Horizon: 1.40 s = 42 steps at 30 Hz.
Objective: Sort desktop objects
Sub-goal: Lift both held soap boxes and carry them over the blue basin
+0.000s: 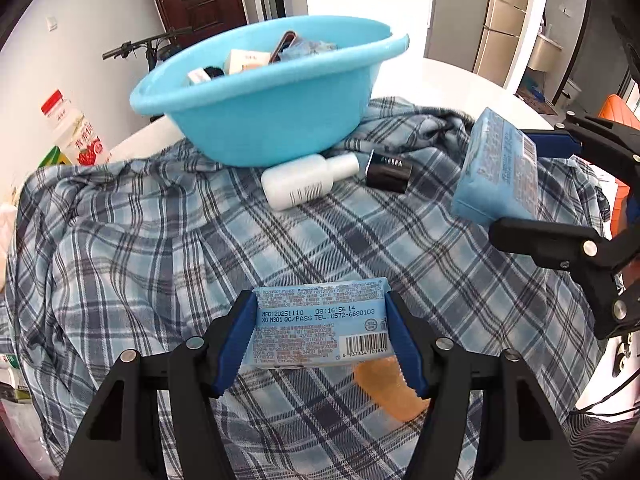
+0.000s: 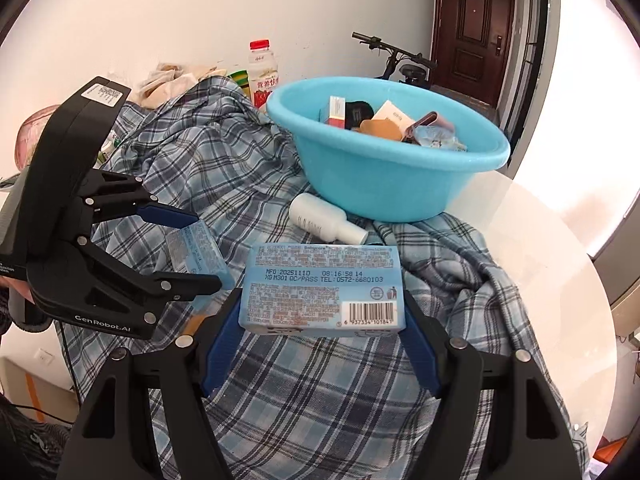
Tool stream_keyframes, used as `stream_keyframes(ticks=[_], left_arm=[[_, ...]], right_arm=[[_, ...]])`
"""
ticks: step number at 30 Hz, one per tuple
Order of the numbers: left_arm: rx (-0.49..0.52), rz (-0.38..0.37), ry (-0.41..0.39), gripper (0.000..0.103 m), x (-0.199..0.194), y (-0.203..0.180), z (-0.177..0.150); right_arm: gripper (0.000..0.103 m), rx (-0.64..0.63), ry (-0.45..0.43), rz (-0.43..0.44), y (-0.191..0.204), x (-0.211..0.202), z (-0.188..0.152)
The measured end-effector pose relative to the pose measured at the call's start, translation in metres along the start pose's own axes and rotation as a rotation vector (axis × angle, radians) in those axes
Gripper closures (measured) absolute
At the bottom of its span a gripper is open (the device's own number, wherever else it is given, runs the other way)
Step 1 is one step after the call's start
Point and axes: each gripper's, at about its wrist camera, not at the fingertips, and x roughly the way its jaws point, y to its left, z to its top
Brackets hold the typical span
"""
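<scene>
My left gripper (image 1: 320, 300) is shut on a light blue wipes pack (image 1: 320, 322), held label-up above the plaid cloth (image 1: 160, 240). Off to its right, my right gripper (image 1: 516, 186) is shut on a second, matching pack (image 1: 496, 168), tilted on edge. In the right wrist view that second pack (image 2: 324, 284) sits between the right gripper's (image 2: 324, 300) blue pads. The left gripper (image 2: 206, 250) with its pack (image 2: 196, 252) hangs to the left. A turquoise basin (image 1: 260, 132) (image 2: 380, 188) holding several small items stands behind both.
A white bottle (image 1: 304, 184) (image 2: 324, 216) and a black cap (image 1: 388, 174) lie on the cloth against the basin. An orange item (image 1: 392, 392) lies under the left pack. A red-capped drink bottle (image 2: 262, 72) stands at the table's back. The white tabletop (image 2: 540, 240) shows right of the basin.
</scene>
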Motion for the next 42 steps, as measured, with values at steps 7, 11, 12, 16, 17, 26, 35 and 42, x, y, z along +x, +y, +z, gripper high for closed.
stream_keyframes(ticks=[7, 11, 12, 16, 17, 26, 35, 42], left_arm=[[-0.006, 0.007, -0.026, 0.036, -0.005, -0.001, 0.015], [-0.019, 0.008, -0.046, 0.036, -0.007, 0.0, 0.026], [-0.022, 0.01, -0.051, 0.036, -0.008, 0.0, 0.029], [-0.027, 0.018, -0.077, 0.036, -0.015, 0.002, 0.041], [-0.028, 0.02, -0.085, 0.036, -0.017, 0.003, 0.043], [-0.035, 0.023, -0.136, 0.036, -0.034, 0.009, 0.062], [-0.061, 0.041, -0.169, 0.036, -0.039, 0.02, 0.088], [-0.069, 0.086, -0.236, 0.036, -0.046, 0.023, 0.113]], right_arm=[[0.031, 0.007, -0.031, -0.016, -0.009, -0.007, 0.015], [0.031, 0.015, -0.054, -0.029, -0.014, -0.011, 0.023], [0.031, 0.015, -0.057, -0.034, -0.015, -0.012, 0.025], [0.031, 0.021, -0.077, -0.054, -0.02, -0.015, 0.028], [0.031, 0.027, -0.081, -0.056, -0.022, -0.016, 0.028], [0.031, 0.067, -0.121, -0.064, -0.033, -0.021, 0.041], [0.031, 0.098, -0.179, -0.069, -0.041, -0.024, 0.069], [0.031, 0.098, -0.178, -0.102, -0.046, -0.018, 0.094]])
